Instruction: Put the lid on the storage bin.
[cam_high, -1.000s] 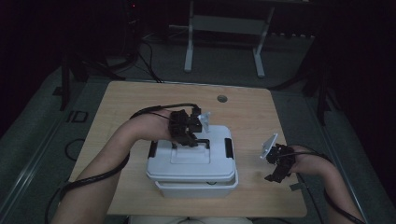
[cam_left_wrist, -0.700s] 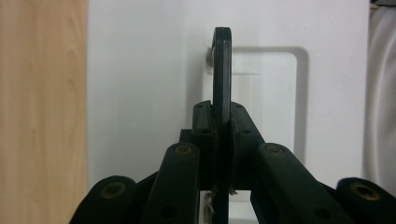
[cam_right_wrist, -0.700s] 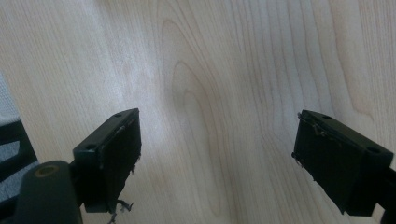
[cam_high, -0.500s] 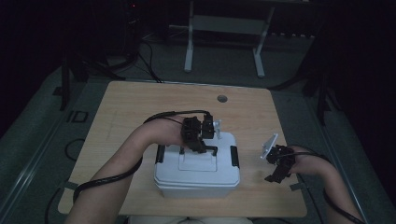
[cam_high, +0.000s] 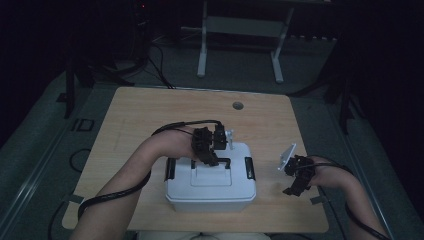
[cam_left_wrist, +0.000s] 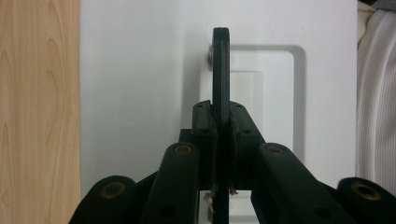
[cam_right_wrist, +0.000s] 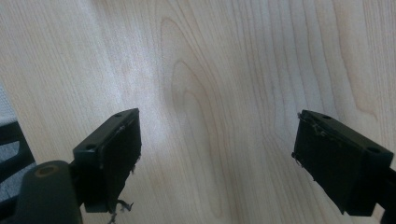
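A white lidded box (cam_high: 210, 187) stands on the wooden table (cam_high: 150, 115) near its front edge. Its black carry handle (cam_high: 223, 161) stands up from the lid. My left gripper (cam_high: 212, 159) is shut on that handle. In the left gripper view the two pads (cam_left_wrist: 204, 122) press on either side of the upright handle (cam_left_wrist: 221, 60), over the white lid (cam_left_wrist: 140, 70). My right gripper (cam_high: 295, 187) hovers right of the box, apart from it. In the right gripper view it (cam_right_wrist: 217, 154) stands open over bare wood (cam_right_wrist: 210, 56), with nothing between the jaws.
Black latches (cam_high: 171, 168) (cam_high: 249, 168) sit on the box's left and right sides. A round hole (cam_high: 238, 105) is in the table's far side. A metal stand (cam_high: 240, 25) and cables lie on the dark floor beyond. White clothing (cam_left_wrist: 376, 93) edges the box.
My left gripper has moved right and slightly nearer with the handle in its grip. The lid, which sat offset from the box, now sits square on it. The right gripper has kept still.
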